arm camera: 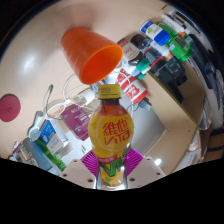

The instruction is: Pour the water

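On the left I see a red disc (pixel 9 107) lying on the table (pixel 35 60), and nearer to me cartons (pixel 45 140) standing in a cluster. At centre, the tool (pixel 112 166) pinches a yellow bottle (pixel 112 130), one purple pad on each flank of its label. The cap appears on. An orange cup (pixel 90 53) sits beyond the bottle, tipped so its mouth faces me. To the right, more bottles (pixel 160 38) crowd a shelf.

Risks, in my judgement: with the cap on, no water flows; a tipped cup holds nothing and spills over the table; a smooth label may slip between the pads as I tilt.
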Demonstrator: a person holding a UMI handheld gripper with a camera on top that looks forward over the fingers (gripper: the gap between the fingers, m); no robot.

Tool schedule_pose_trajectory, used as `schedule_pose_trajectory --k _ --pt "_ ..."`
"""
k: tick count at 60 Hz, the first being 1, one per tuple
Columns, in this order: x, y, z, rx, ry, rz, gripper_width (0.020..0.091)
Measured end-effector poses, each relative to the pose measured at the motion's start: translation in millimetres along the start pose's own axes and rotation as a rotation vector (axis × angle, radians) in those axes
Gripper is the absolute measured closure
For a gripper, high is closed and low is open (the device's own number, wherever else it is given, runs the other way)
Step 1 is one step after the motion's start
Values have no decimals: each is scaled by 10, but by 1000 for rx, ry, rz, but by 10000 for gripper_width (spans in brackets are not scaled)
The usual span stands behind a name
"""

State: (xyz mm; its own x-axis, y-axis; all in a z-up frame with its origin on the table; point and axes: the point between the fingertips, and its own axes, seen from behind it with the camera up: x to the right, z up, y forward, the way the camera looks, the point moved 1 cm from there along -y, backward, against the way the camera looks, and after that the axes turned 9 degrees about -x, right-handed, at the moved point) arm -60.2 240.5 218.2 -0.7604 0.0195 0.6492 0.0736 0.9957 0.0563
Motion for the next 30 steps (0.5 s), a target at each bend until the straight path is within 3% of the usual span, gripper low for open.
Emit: schedule_pose_trajectory --k 14,17,18,19,20,22,30 --pt "25 -10 11 23 157 18 804" --pt "98 12 -120 16 381 47 805" --pt "126 18 -181 9 472 60 766" --pt "148 21 -247 3 568 74 805" --pt "157 23 -318 -4 669 90 766" --pt "147 23 -470 -23 881 126 802" --pt "-273 -203 -785 -70 1704 341 796"
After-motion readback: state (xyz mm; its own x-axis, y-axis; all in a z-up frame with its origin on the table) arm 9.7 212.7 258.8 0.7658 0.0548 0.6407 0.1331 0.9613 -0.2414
